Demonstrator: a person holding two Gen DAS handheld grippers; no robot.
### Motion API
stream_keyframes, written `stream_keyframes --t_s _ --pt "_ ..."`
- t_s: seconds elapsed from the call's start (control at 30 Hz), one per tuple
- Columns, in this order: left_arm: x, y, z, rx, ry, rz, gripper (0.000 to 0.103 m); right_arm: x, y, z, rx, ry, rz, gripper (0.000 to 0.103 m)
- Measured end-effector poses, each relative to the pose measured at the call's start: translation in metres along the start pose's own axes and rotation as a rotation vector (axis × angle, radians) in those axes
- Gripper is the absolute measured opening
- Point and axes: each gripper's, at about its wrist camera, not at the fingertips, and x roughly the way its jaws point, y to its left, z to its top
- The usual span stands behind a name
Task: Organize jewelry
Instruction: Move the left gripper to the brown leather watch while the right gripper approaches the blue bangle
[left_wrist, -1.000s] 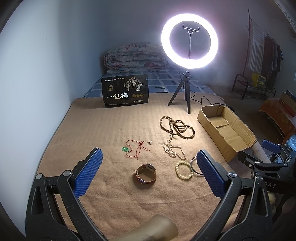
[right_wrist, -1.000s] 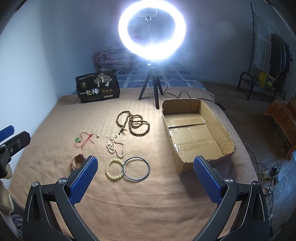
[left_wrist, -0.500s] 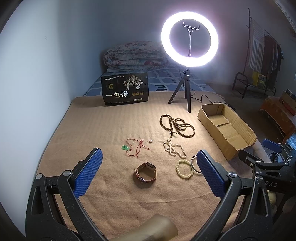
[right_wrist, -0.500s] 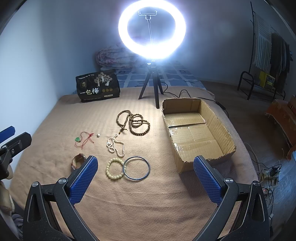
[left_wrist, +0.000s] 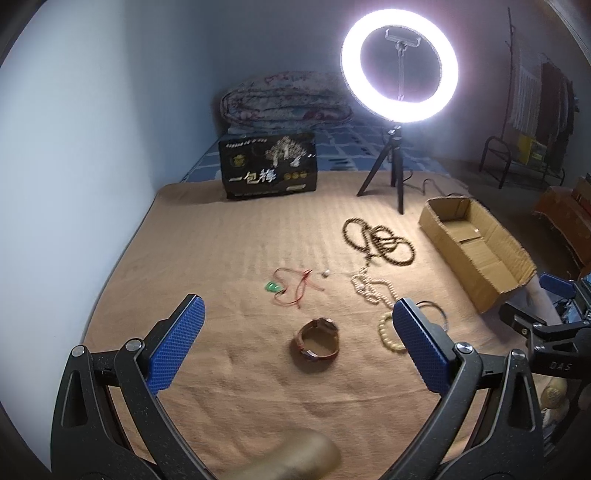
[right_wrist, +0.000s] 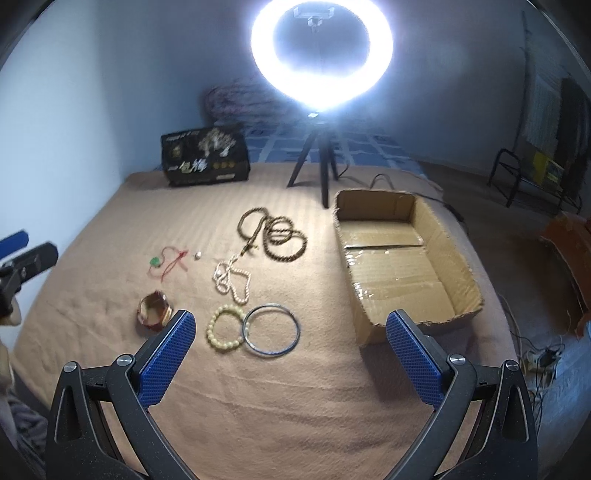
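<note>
Jewelry lies on a tan blanket (left_wrist: 229, 243). A brown watch (left_wrist: 317, 340) sits just ahead of my open, empty left gripper (left_wrist: 295, 347). Beyond lie a red cord with a green pendant (left_wrist: 291, 284), a white bead necklace (left_wrist: 369, 288) and a dark wooden bead strand (left_wrist: 384, 242). In the right wrist view, a pale bead bracelet (right_wrist: 225, 330) and a metal bangle (right_wrist: 271, 330) lie side by side ahead of my open, empty right gripper (right_wrist: 291, 347). An empty cardboard box (right_wrist: 402, 258) sits to the right.
A lit ring light on a tripod (left_wrist: 399, 70) stands at the back of the blanket, with its cable (right_wrist: 380, 179) trailing right. A black printed bag (left_wrist: 269, 166) stands at the back left. A wall (left_wrist: 74, 147) runs along the left. Floor cables (right_wrist: 535, 354) lie off the right edge.
Both grippers have moved forward and down toward the jewelry, so the watch, bracelet and bangle are closer. Both stay open. Nothing on the blanket has moved.
</note>
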Motion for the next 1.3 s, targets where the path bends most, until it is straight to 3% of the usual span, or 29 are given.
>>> stream_keyframes --t_s 0.27,0.43,0.57,0.63,0.77,0.93,1.03,1.1,1.17,1.3 --pt "0.027 0.015 -0.006 -0.018 0.091 -0.021 0.103 0.030 0.003 -0.004 -0.033 0.131 0.103 0.102" --pt "0.041 0.013 -0.007 -0.023 0.149 -0.058 0.097 0.053 0.002 -0.007 -0.020 0.226 0.150 0.102" --pt "0.058 0.009 -0.014 -0.029 0.233 -0.109 0.087 0.069 0.004 -0.012 -0.015 0.294 0.180 0.087" --pt "0.067 0.008 -0.018 -0.041 0.281 -0.136 0.085 0.076 0.005 -0.014 -0.005 0.324 0.197 0.086" --pt "0.083 0.003 -0.022 -0.055 0.346 -0.171 0.084 0.086 0.009 -0.014 -0.010 0.354 0.219 0.080" --pt "0.105 0.003 -0.017 -0.073 0.395 -0.198 0.075 0.102 0.006 -0.014 0.005 0.379 0.230 0.077" --pt "0.122 0.007 -0.020 -0.085 0.442 -0.213 0.064 0.114 0.004 -0.015 -0.010 0.397 0.235 0.077" --pt "0.133 0.013 -0.023 -0.108 0.475 -0.211 0.056 0.119 0.003 -0.017 -0.019 0.406 0.228 0.070" --pt "0.142 0.019 -0.027 -0.132 0.502 -0.216 0.054 0.124 0.002 -0.020 -0.012 0.422 0.229 0.065" --pt "0.151 0.020 -0.028 -0.127 0.513 -0.223 0.052 0.132 -0.002 -0.021 0.044 0.440 0.232 0.065"
